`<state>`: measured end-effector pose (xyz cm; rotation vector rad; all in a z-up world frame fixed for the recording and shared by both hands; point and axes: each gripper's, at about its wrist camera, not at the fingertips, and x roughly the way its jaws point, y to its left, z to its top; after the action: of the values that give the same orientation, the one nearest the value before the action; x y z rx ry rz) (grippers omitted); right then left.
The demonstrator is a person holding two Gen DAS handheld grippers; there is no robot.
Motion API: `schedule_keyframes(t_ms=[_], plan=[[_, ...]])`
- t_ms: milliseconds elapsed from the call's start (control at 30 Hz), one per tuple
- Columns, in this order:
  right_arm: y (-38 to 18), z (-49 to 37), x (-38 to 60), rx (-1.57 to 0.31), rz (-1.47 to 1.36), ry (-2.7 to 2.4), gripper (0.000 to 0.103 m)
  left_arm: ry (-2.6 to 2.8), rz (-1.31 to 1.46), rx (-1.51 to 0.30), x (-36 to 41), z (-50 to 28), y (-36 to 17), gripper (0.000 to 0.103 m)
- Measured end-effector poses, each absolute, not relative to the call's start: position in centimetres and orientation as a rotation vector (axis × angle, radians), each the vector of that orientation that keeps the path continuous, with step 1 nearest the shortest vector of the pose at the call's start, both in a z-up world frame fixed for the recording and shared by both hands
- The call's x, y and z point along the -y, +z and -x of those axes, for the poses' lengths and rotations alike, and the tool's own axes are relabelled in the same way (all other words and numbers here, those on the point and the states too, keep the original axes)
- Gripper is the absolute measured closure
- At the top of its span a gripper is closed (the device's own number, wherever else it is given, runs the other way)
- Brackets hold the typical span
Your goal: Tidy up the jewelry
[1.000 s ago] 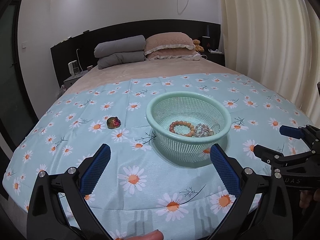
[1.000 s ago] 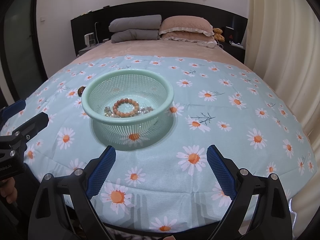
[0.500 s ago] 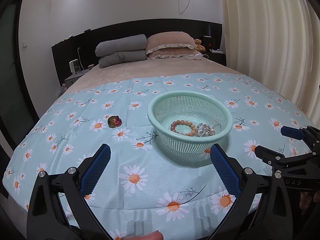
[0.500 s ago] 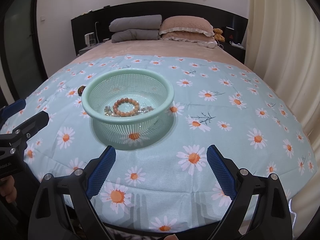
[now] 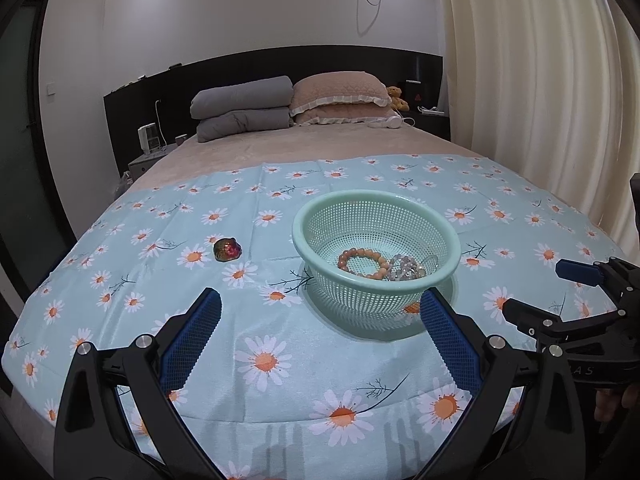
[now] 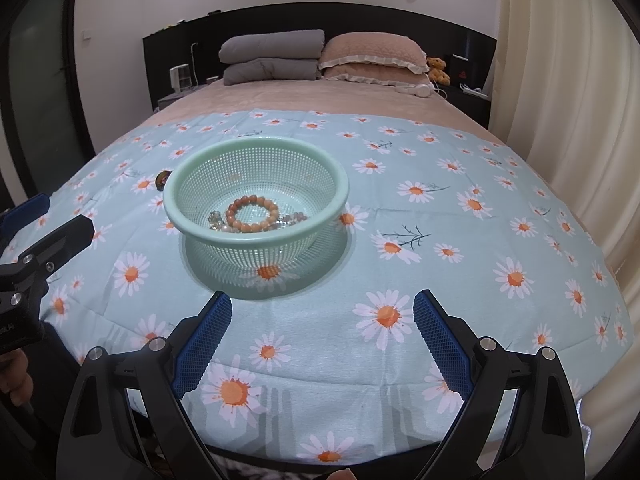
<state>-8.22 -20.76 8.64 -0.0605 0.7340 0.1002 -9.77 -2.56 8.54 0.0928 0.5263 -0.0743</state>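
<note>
Basket holds two bracelets — one colourful stone lies outside; both tools gape wide, empty.

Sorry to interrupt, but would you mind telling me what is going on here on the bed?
A person is sorting jewelry with a hand-held gripper in each hand. The left hand-held gripper and the right hand-held gripper are both open and hold nothing. A bead bracelet and a crystal bracelet lie in the green basket. One iridescent piece lies on the daisy cloth, left of the basket.
</note>
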Motion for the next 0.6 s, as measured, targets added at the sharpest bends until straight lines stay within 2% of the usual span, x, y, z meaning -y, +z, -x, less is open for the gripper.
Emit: schedule_keyframes(t_ms=[600], plan=[[8.8,8.2,20.7,-0.733,0.067,0.101,0.015,-0.043,-0.055,-0.570,1.6,9.0,8.4,0.006]])
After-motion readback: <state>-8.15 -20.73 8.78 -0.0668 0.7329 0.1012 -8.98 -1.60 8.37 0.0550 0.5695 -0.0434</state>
